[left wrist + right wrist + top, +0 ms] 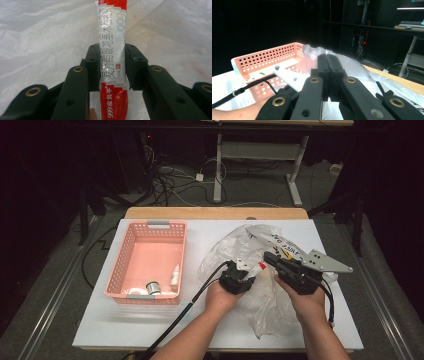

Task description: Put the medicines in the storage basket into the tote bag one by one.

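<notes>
The red-and-white tube (111, 57), printed "999" with Chinese writing, is pinched between the jaws of the left gripper (248, 269) over the crumpled plastic bag (225, 251) right of the table's (100, 320) middle. Just beside it, the right gripper (270, 258) has its jaws pressed together on a fold of that bag. The pink basket (131, 245), well apart to the left, holds a wire spool (152, 287) and small bottle (175, 275), with bare tabletop along the near edge.

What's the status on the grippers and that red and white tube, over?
Left gripper shut on red and white tube. Right gripper shut, apparently pinching the plastic bag. Pink basket at left, path looks clear.
</notes>
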